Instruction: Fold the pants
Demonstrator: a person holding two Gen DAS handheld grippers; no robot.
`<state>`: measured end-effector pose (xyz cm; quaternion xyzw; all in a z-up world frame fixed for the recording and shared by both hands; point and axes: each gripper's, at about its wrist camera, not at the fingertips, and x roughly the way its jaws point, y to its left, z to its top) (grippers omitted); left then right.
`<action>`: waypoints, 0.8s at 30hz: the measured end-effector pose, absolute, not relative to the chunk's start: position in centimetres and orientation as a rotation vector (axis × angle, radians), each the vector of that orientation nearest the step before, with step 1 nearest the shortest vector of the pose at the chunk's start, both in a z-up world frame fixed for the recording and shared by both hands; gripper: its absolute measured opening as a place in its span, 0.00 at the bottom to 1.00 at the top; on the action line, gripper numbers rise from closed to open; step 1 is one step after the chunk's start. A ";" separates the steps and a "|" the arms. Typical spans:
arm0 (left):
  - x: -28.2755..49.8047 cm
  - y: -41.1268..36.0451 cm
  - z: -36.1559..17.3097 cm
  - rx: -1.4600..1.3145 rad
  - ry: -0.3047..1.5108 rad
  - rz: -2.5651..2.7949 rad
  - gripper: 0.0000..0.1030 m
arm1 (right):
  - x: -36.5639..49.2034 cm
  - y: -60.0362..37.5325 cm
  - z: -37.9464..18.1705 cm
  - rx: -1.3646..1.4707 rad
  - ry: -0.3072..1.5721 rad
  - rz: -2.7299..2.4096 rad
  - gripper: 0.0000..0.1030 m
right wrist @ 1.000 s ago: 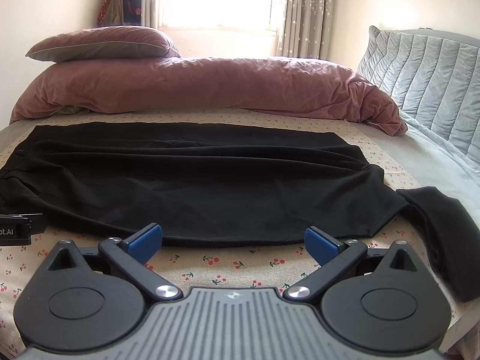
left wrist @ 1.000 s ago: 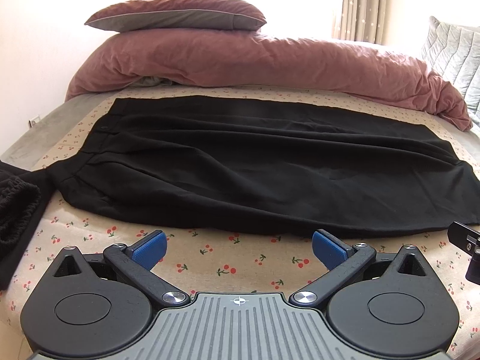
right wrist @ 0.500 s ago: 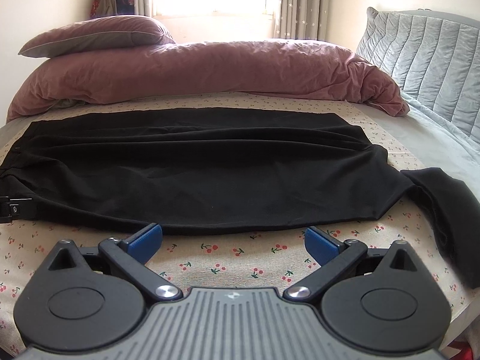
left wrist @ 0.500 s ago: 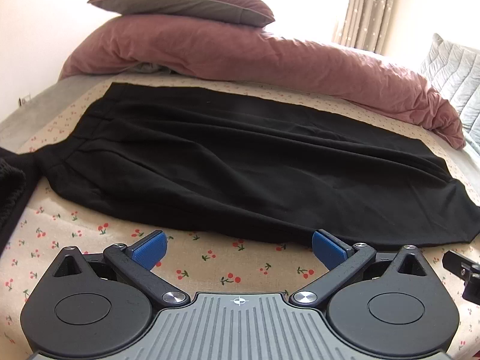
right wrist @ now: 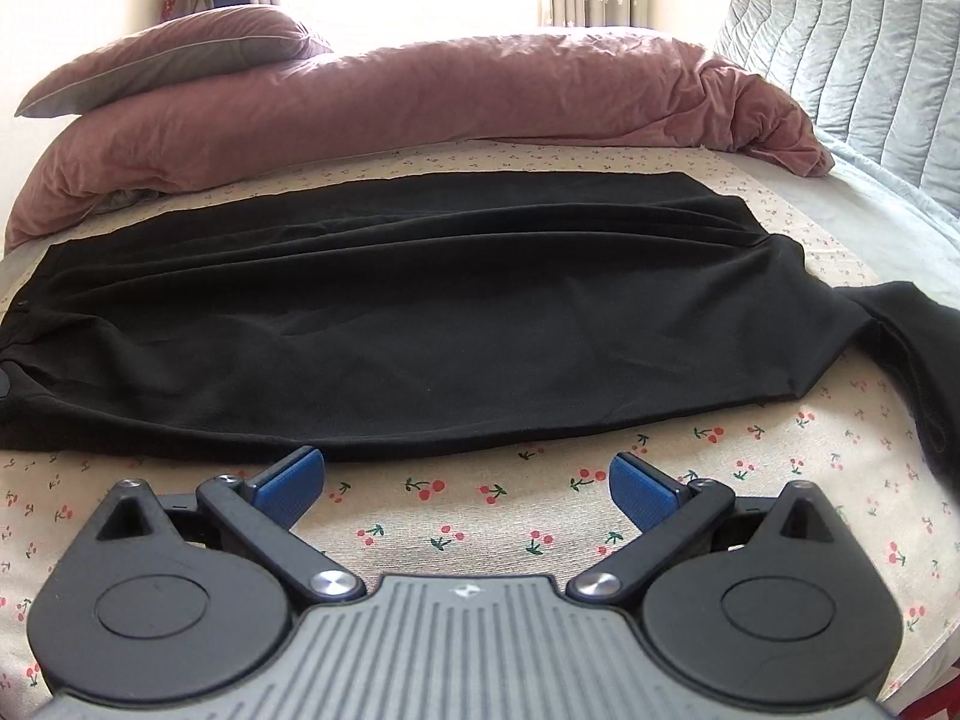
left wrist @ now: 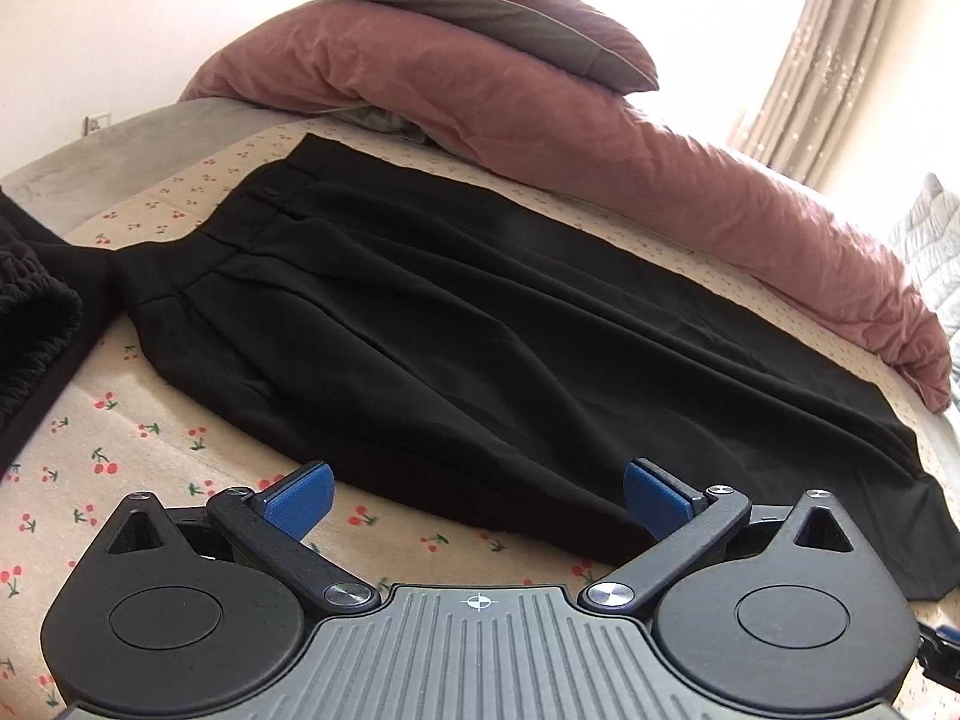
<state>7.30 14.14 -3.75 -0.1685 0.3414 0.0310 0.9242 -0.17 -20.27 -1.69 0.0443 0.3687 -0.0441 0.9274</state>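
Black pants (left wrist: pixel 480 324) lie flat across the cherry-print bed sheet (left wrist: pixel 120 420), waistband at the left, leg hems at the right. In the right wrist view the same pants (right wrist: pixel 420 300) spread from edge to edge. My left gripper (left wrist: pixel 477 492) hovers open over the pants' near edge toward the waist end, its right blue pad above the fabric. My right gripper (right wrist: pixel 465 480) is open just short of the near edge, over bare sheet. Neither holds anything.
A pink duvet (right wrist: pixel 420 96) and pillow (right wrist: pixel 180 54) lie behind the pants. Another black garment lies at the left (left wrist: pixel 30 324), and one more dark piece (right wrist: pixel 918 348) at the right bed edge. A grey quilted headboard (right wrist: pixel 840 48) stands far right.
Both grippers have moved forward and lower toward the pants' near edge. The left one has swung left and tilted. Both stayed open.
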 end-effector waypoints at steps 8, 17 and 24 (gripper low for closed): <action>10.3 23.5 -5.2 -0.612 0.723 0.199 0.46 | 2.1 -25.2 -3.0 0.307 0.806 -0.164 0.90; 13.6 25.2 -6.3 -0.583 0.805 0.208 0.27 | 2.4 -27.2 -4.0 0.474 0.819 -0.157 0.90; 15.1 25.7 -7.0 -0.593 0.832 0.226 0.38 | 2.4 -27.6 -4.2 0.508 0.825 -0.160 0.91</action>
